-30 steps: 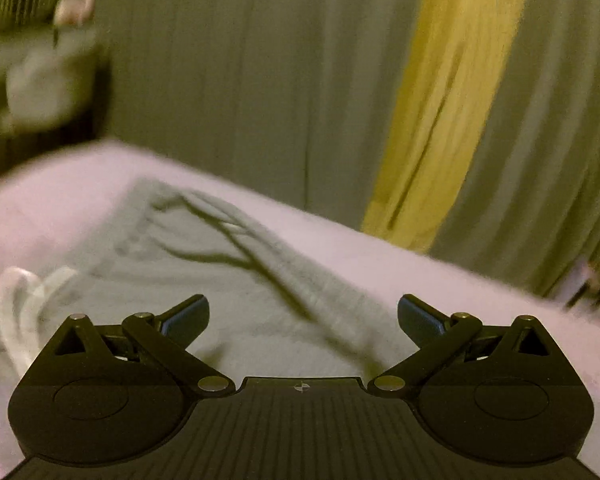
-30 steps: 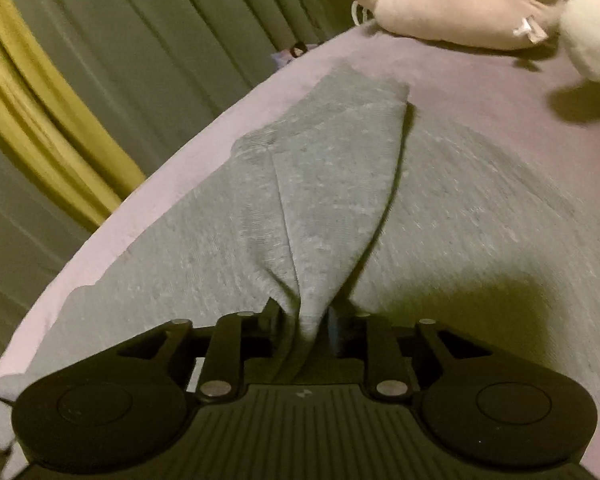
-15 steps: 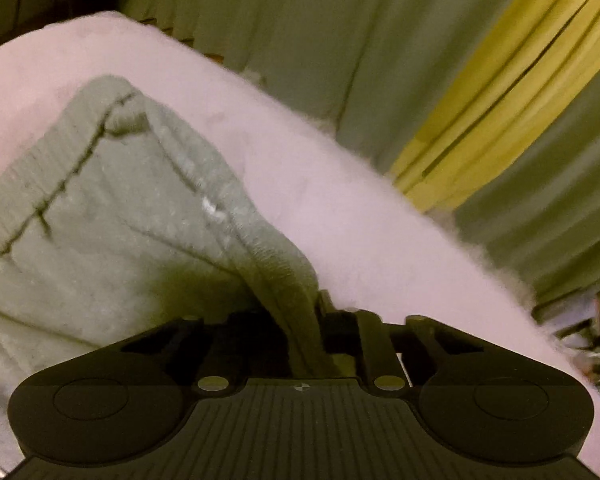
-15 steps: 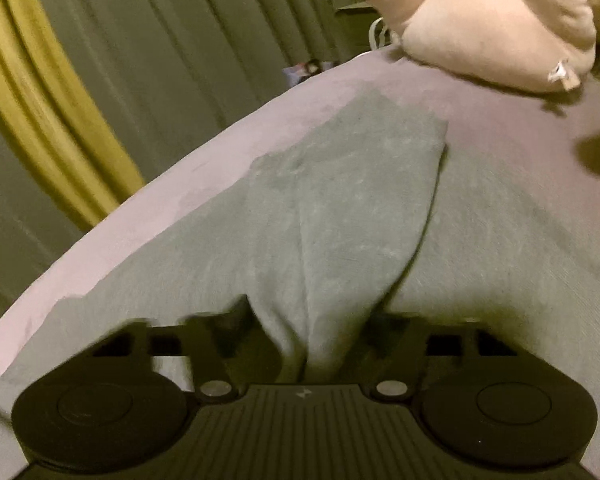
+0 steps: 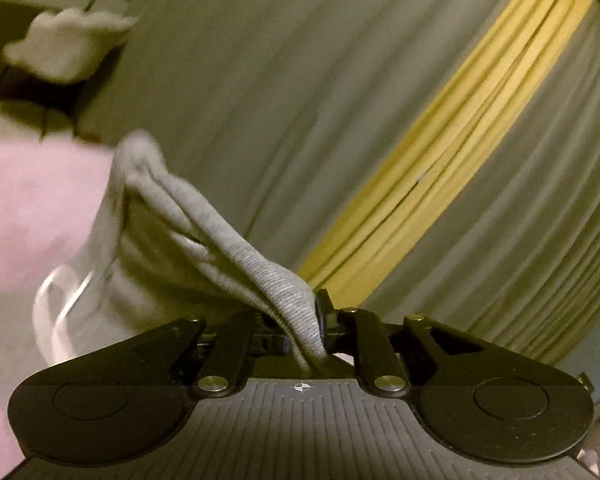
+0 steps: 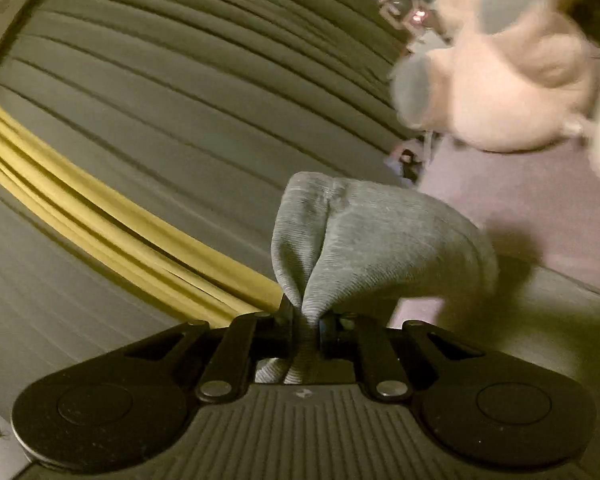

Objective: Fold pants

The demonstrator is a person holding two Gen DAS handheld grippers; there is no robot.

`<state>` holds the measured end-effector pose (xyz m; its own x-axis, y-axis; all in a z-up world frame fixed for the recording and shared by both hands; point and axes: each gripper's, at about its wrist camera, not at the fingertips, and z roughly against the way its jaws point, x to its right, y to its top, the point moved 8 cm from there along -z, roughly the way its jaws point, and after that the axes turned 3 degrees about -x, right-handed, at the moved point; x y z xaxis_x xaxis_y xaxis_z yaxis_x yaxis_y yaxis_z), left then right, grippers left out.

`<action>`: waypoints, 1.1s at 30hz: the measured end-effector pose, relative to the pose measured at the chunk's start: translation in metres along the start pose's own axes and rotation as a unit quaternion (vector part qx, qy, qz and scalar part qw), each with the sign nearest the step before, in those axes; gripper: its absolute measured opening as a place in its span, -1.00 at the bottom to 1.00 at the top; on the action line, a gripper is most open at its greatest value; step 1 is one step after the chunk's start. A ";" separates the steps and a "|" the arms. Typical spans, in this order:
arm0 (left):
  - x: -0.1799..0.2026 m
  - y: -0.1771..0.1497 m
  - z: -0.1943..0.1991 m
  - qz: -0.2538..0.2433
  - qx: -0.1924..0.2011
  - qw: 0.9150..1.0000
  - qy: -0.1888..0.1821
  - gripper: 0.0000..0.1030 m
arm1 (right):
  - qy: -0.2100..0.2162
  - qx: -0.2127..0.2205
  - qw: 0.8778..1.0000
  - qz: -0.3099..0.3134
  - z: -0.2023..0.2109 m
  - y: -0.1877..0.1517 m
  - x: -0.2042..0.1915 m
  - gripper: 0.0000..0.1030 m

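Nearest in the left wrist view, the left gripper (image 5: 302, 328) has its black fingers (image 5: 322, 312) clamped on a thick ribbed band of the grey knit sweatpants (image 5: 236, 248), most likely the waistband, since a white drawstring loop (image 5: 54, 304) hangs just beside it. Nearest in the right wrist view, the right gripper (image 6: 306, 326) has just been closing, and its fingers (image 6: 327, 326) pinch a bunched fold of the same grey fabric (image 6: 380, 236), which puffs up in a rounded hump above the pinch.

Both pinches sit at the edge of the cloth and are raised, so the garment hangs from two held points rather than lying flat. That looks like a lift to carry one end over the rest for a fold. Holding two corners keeps the edge straight and stops the soft knit sagging in the middle.

Further out, the rest of the pants trails down toward the pale pink bed cover (image 5: 32, 208) below. A pale pink plush toy (image 6: 512, 80), blurred, lies on the bed beyond the right gripper. Farthest back hang grey-green pleated curtains (image 5: 300, 80) with a yellow curtain strip (image 5: 460, 152) between them.
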<state>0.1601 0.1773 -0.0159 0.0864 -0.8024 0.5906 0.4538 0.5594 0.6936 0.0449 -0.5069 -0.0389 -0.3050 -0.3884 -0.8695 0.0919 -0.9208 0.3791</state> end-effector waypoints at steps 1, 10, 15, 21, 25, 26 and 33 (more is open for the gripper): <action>-0.017 -0.025 0.005 0.000 -0.016 1.000 0.017 -0.64 | -0.018 -0.010 1.000 0.004 0.011 -0.008 0.014 -0.79; -0.111 -0.113 -0.028 0.090 -0.111 0.981 0.131 -0.14 | -0.264 -0.176 0.948 -0.014 0.008 -0.076 0.125 -0.52; -0.127 -0.099 -0.037 0.149 -0.085 0.975 0.141 0.37 | -0.281 -0.173 0.943 0.050 0.001 -0.074 0.110 0.04; -0.133 -0.097 -0.026 0.172 -0.096 0.969 0.150 0.04 | -0.314 -0.199 0.918 0.139 -0.027 -0.082 0.101 0.36; -0.121 -0.091 -0.014 0.147 -0.093 0.974 0.147 -0.45 | -0.333 -0.198 0.904 0.181 -0.034 -0.079 0.095 0.00; -0.123 -0.088 -0.021 0.139 -0.096 0.974 0.151 -0.56 | -0.346 -0.192 0.900 0.182 -0.032 -0.076 0.099 -0.53; -0.127 -0.088 -0.010 0.131 -0.103 0.973 0.160 -0.52 | -0.367 -0.205 0.892 0.169 -0.032 -0.067 0.107 -0.57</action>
<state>0.1180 0.2280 -0.1564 0.4797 -0.6802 0.5543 0.5445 0.7261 0.4198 0.0363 -0.4879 -0.1679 -0.7185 -0.6565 -0.2298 0.5886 -0.7499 0.3020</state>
